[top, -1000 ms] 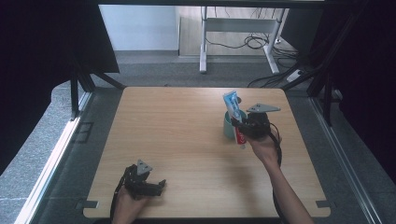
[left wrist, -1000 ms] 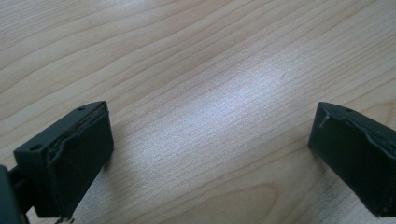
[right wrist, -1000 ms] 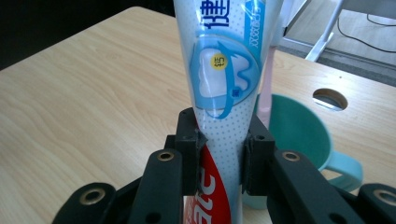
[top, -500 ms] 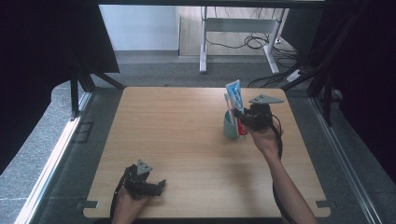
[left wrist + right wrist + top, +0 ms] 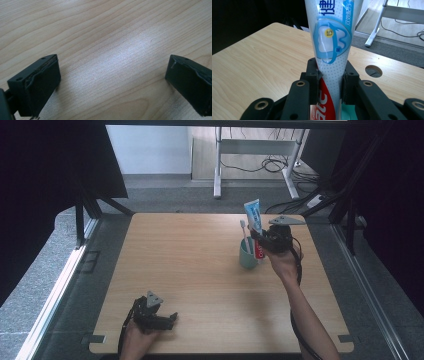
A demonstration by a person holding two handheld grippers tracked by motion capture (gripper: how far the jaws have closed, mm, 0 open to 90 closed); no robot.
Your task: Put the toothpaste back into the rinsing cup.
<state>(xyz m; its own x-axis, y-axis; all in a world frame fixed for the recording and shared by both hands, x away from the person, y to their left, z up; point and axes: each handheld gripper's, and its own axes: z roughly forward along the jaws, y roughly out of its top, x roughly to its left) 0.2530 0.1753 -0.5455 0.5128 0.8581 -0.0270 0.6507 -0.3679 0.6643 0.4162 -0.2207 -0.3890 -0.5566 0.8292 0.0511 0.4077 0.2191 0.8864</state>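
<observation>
- Left gripper (image 5: pixel 159 316): at the near edge of the table (image 5: pixel 190 285), close over the bare wood. Jaws released, wide apart, nothing between them. Judged parked, leaving the other hand free to work.
- Right gripper (image 5: pixel 264 241): farther back, right of centre, just beside the cup (image 5: pixel 247 257). Jaws clenched on the tube (image 5: pixel 332 50), gripping its narrower lower part, one pad on each flat face, so it stands upright with the broad crimped end up.
- Tube (image 5: pixel 255 227): lower end at or just above the cup's rim; whether it clears the rim cannot be told. Judged to be coming out of the cup.
- Cup: upright on the table, a toothbrush (image 5: pixel 243 232) standing in it.
- Change from a second ago: tube and right gripper stand higher and a little farther back; cup and left gripper unmoved.
</observation>
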